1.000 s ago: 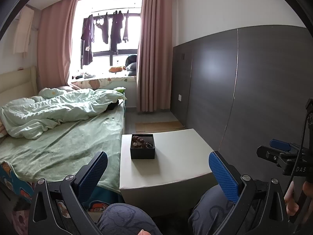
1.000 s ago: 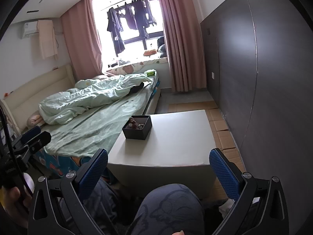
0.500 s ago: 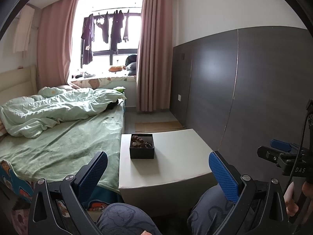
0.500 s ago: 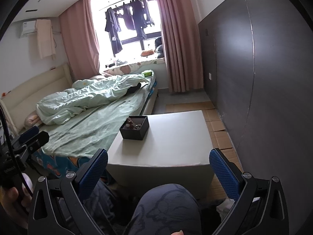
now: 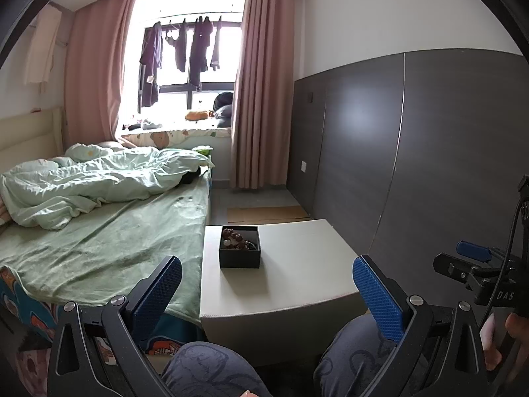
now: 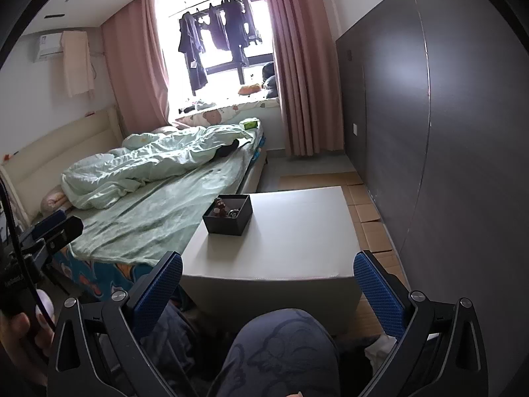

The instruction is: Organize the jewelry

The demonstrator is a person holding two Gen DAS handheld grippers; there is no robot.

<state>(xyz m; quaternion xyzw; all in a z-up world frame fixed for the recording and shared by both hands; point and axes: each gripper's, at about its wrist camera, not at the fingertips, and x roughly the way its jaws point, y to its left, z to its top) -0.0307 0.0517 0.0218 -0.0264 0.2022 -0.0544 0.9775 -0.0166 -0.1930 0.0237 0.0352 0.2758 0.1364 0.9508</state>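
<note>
A small black open box (image 5: 239, 251) sits on the left part of a white low table (image 5: 297, 264). It holds a brown bead bracelet (image 5: 233, 239) and other small jewelry. The box also shows in the right wrist view (image 6: 228, 215), with the beads (image 6: 220, 205) inside. My left gripper (image 5: 267, 292) is open and empty, held well short of the table above my knees. My right gripper (image 6: 267, 286) is open and empty, also short of the table's near edge. The right gripper shows at the right edge of the left wrist view (image 5: 476, 264).
A bed (image 5: 99, 238) with a green sheet and rumpled quilt touches the table's left side. A dark grey wall panel (image 5: 413, 152) runs along the right. Cardboard (image 6: 370, 218) lies on the floor beside the table. My knees (image 6: 281, 347) are below the grippers.
Both views have drifted slightly; the box and table sit a little lower and left in the right wrist view. Both grippers stay open and empty.
</note>
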